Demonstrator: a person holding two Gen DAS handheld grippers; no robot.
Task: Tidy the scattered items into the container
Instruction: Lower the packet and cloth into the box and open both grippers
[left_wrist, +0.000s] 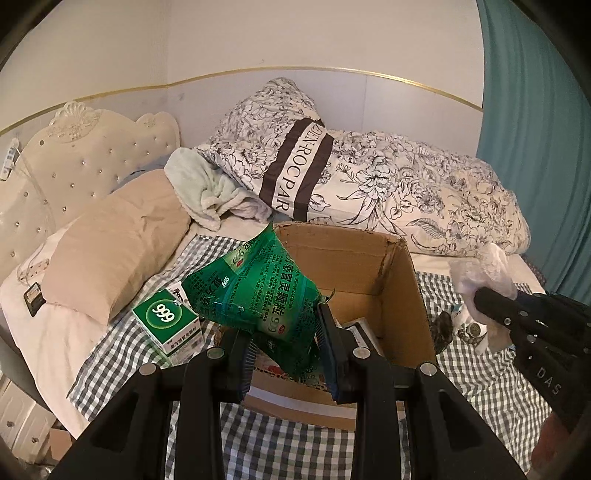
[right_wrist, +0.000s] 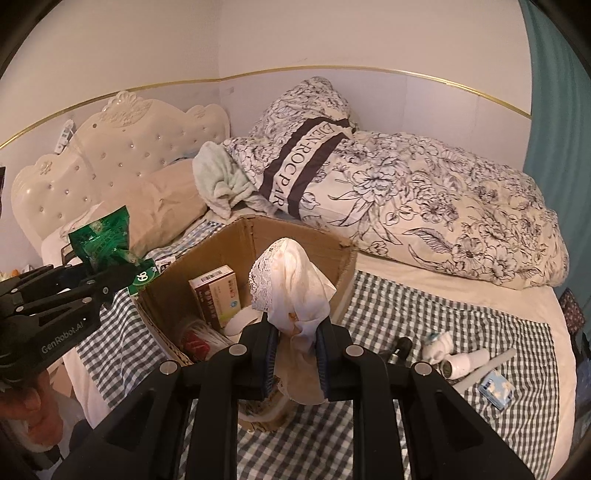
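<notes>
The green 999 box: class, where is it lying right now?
In the left wrist view, the green 999 box lies on the checked blanket, left of the cardboard box and just in front of the beige pillow.

- We see a glossy, crinkled green plastic bag (left_wrist: 255, 291).
- The box (left_wrist: 402, 295) looks like matt brown cardboard, rough at its torn rim.
- The white cloth (right_wrist: 295, 291) is soft fabric with a lace edge.
- We read the grippers' arms as matt black plastic with shiny metal rivets.
- The checked sheet (right_wrist: 424, 306) is woven cloth.
- The green carton (left_wrist: 166, 325) is smooth printed card.
- The headboard (right_wrist: 122, 147) is tufted, faintly glossy.
</notes>
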